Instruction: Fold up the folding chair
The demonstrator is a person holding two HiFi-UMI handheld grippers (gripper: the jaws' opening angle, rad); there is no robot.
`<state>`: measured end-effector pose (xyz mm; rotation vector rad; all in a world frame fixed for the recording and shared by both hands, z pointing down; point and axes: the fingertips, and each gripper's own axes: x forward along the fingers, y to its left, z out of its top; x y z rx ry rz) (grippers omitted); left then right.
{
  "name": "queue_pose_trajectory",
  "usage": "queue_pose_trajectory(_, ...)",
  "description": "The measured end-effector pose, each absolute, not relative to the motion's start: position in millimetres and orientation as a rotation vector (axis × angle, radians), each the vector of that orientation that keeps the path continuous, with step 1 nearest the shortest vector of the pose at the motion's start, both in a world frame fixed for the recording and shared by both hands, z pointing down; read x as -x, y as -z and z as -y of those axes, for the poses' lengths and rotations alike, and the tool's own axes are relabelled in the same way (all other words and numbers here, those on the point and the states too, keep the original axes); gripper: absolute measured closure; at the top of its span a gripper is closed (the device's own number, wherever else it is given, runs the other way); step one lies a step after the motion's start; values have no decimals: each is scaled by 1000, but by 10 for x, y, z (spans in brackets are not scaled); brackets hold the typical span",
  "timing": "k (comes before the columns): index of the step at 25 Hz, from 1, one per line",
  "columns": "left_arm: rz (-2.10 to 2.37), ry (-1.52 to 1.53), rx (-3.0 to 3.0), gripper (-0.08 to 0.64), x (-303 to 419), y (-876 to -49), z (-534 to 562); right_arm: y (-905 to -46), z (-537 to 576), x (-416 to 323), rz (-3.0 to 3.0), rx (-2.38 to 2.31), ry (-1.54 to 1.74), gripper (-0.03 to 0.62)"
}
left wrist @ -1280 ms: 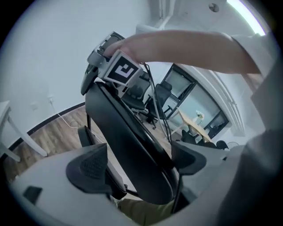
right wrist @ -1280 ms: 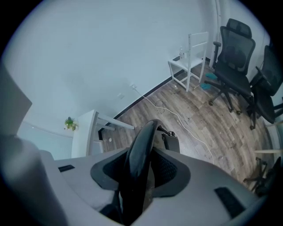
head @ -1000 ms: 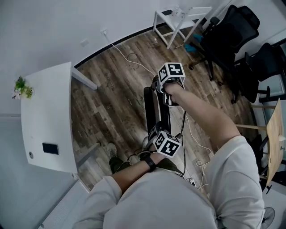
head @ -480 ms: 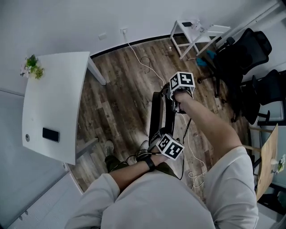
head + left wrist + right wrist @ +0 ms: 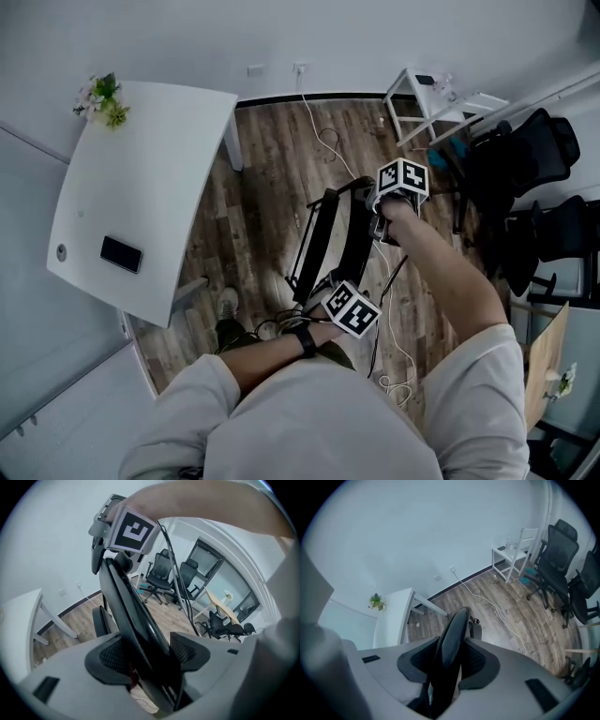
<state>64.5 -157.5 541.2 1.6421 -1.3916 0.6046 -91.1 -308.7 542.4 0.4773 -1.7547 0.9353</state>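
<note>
The black folding chair stands folded flat on the wood floor between my two grippers. In the head view my left gripper is at the chair's near end and my right gripper at its far upper edge. The left gripper has its jaws closing, with the chair's dark frame filling the gap and touching both pads. My right gripper also has its jaws closing, and they pinch the chair's rounded black edge.
A white table with a dark phone and a small plant stands to the left. Black office chairs and a white stool are at the right and back. Cables trail over the floor. My shoe is near the chair.
Both grippers have moved with the chair, which now leans more and shows its frame. The view has swung, so the white table sits higher and fills more of the left.
</note>
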Motion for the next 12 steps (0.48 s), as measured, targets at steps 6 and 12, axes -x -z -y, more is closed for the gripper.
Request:
queue_pose_trajectory(6,1433,-621,-1623,284,38,-5341,1115,-5311,2638,1566,1794,-449,-974,457)
queue_pose_trajectory(12,1458,-602,-1602,287,701,-5308,696,-5282,2209,2236,1814,-422,-988,457)
